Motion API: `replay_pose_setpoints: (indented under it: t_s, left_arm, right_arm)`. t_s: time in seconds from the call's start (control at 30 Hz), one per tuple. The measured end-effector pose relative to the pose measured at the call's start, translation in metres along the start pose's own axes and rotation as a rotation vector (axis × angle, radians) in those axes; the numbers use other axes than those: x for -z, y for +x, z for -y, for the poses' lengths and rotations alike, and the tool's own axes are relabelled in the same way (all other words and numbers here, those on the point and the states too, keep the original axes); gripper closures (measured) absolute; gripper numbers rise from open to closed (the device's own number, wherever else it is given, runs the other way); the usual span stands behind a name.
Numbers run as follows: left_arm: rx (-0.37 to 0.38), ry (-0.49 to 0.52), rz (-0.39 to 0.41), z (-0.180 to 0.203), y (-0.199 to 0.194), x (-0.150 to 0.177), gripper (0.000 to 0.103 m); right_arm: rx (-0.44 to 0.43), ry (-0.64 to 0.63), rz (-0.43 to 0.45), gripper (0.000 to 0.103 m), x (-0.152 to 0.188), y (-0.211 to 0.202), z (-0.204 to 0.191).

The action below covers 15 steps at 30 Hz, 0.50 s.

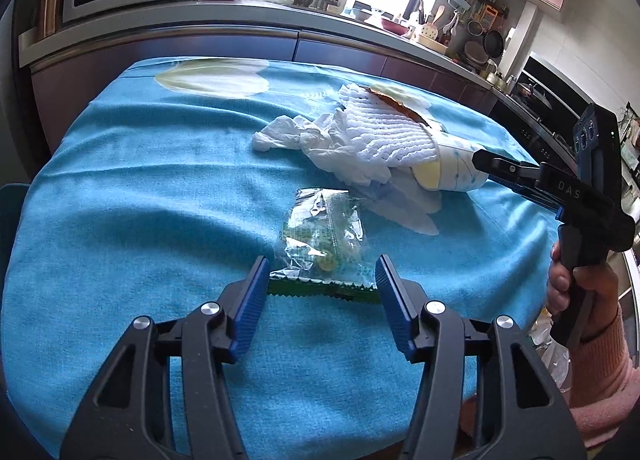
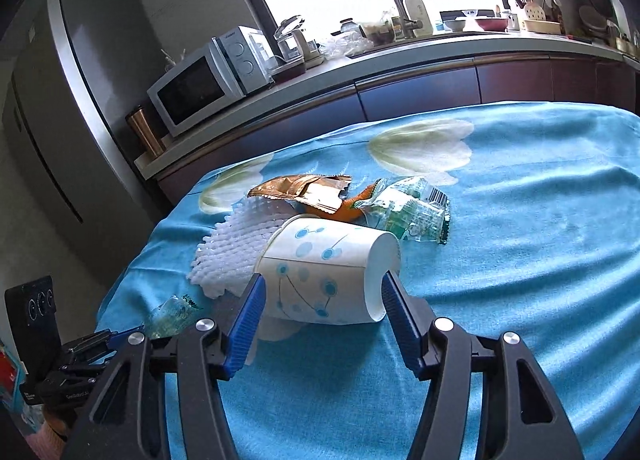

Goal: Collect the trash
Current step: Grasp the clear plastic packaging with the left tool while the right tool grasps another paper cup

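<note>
Right claw (image 2: 323, 292) astride tipped paper cup (image 2: 320, 272)

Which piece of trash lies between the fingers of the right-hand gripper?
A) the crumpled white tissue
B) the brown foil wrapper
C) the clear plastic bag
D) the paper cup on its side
D: in the right wrist view the paper cup, tipped on its side, lies between the right gripper fingers.

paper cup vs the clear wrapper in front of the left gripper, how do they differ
The paper cup is opaque white with blue dots and lies on its side as a rounded shape; the clear wrapper is see-through, crinkled and nearly flat. The cup lies between the right gripper jaws; the wrapper's green edge lies between the left gripper jaws. Both rest on the blue tablecloth, ungripped.
</note>
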<state>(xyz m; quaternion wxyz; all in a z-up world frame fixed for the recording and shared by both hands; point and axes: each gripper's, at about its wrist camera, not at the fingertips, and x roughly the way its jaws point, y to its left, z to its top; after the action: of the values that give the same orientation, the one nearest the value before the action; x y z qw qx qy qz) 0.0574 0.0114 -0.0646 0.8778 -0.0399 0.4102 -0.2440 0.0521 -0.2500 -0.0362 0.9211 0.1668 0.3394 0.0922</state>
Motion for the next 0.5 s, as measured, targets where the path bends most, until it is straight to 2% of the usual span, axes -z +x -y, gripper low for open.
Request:
replay_pose_setpoints:
  t_s: [0.17, 0.23, 0.5]
  left_arm:
    - [-0.004, -0.014, -0.002, -0.001, 0.0019, -0.0019, 0.062]
    - [-0.008, -0.018, 0.0, -0.0012, 0.0021, -0.0031, 0.062]
    - [-0.013, -0.012, 0.013, 0.0005, -0.0005, -0.0038, 0.064]
  right_arm:
    - [-0.013, 0.012, -0.006, 0.06, -0.0005, 0.0044, 0.0018]
    - [-0.014, 0.013, -0.008, 0.069, -0.0005, 0.0042, 0.0022]
    - [-0.034, 0.029, 0.0, 0.091, 0.0011, -0.0022, 0.0076]
